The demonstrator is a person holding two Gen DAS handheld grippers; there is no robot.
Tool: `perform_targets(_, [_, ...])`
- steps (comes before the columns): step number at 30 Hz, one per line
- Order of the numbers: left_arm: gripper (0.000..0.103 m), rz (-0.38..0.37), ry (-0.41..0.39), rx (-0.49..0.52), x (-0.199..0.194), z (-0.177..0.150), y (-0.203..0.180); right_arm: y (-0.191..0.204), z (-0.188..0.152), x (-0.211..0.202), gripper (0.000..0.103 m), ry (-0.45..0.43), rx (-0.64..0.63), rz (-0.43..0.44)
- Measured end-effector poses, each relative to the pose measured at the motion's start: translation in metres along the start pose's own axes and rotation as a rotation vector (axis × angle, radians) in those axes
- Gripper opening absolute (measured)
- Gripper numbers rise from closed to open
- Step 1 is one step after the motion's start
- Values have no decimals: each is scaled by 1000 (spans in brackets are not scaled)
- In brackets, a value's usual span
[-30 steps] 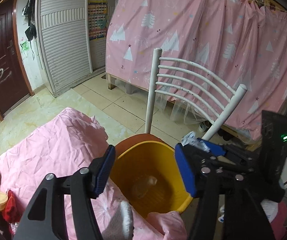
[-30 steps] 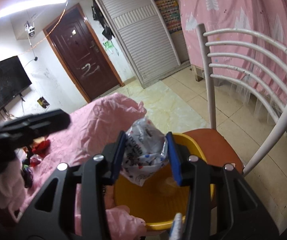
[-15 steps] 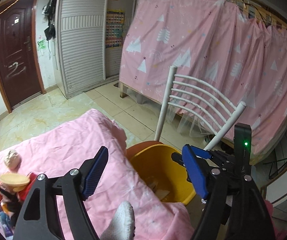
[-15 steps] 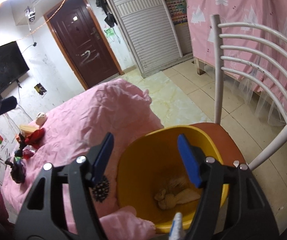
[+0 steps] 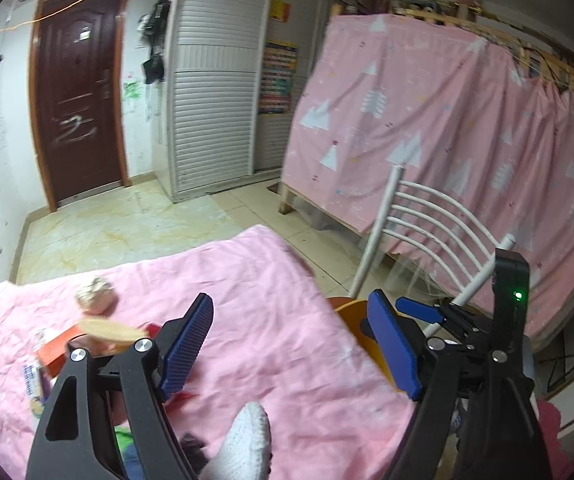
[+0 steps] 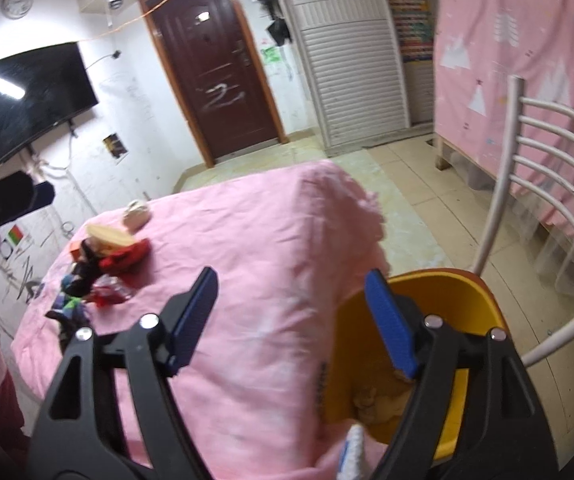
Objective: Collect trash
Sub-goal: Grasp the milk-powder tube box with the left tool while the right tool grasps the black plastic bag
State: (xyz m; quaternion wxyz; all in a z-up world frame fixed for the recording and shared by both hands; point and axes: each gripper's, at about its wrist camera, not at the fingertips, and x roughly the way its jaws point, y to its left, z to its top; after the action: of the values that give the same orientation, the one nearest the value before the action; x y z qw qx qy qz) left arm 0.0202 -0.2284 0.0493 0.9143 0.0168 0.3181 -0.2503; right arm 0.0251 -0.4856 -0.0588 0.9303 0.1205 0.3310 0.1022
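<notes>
We find both claws angled down over the pink cloth (image 6: 271, 240): left gripper (image 5: 291, 344) and right gripper (image 6: 295, 316) wide, just opened, nothing between; yellow bin (image 6: 447, 292) lower right.

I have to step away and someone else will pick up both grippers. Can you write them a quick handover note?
Left gripper: open, empty, jaws just opening.
Right gripper: open, empty, jaws just opening.
Yellow bin sits on the chair beside the pink-covered table; some trash is already inside.
Left: the trash pile at the table's far left, not yet collected.
</notes>
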Motion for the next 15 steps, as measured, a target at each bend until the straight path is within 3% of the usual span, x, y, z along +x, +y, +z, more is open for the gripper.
perform_targets(15, [76,170,-43,-112,-48,-24,106,113,-22,27,82,109,-144,154])
